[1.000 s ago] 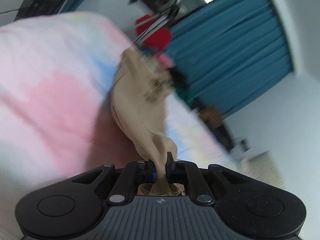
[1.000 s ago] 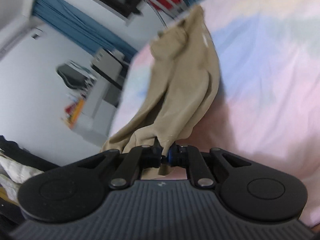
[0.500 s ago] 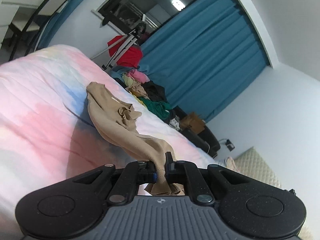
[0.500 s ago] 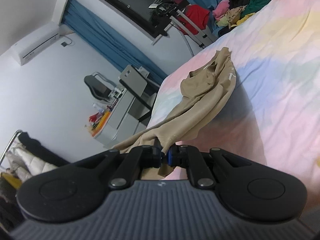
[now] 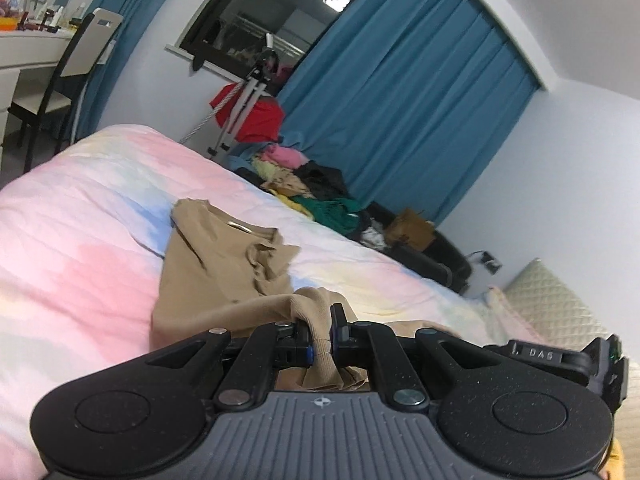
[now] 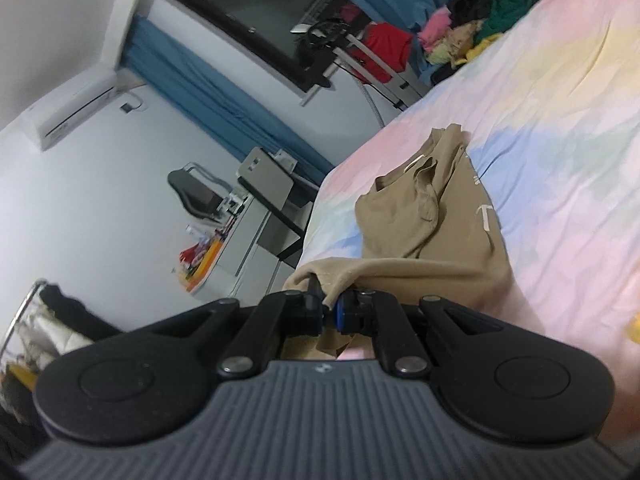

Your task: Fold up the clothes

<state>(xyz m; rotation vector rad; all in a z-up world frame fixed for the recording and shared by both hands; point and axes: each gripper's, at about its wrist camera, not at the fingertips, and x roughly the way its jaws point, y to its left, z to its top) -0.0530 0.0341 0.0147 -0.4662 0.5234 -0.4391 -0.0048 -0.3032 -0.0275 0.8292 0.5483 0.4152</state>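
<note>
Tan garment [image 5: 224,268] spread mid-bed [image 5: 80,264], collar toward far edge. Left tool [image 5: 320,346] and right tool [image 6: 330,312] each pinching near hem. Soft, light, limp, sags between grips; hold hem corners.

Tan on pastel
You see a plain tan garment [image 5: 224,264] on a bedspread [image 5: 80,248] blotched pink, blue and yellow; the curtains [image 5: 400,120] are teal blue.

walls: pale white
curtains [image 5: 400,120]: blue, beside a dark window [image 5: 256,32]
desk [image 5: 24,48]: white, chair [image 5: 76,64] beside it
air conditioner [image 6: 76,108]: high on wall
</note>
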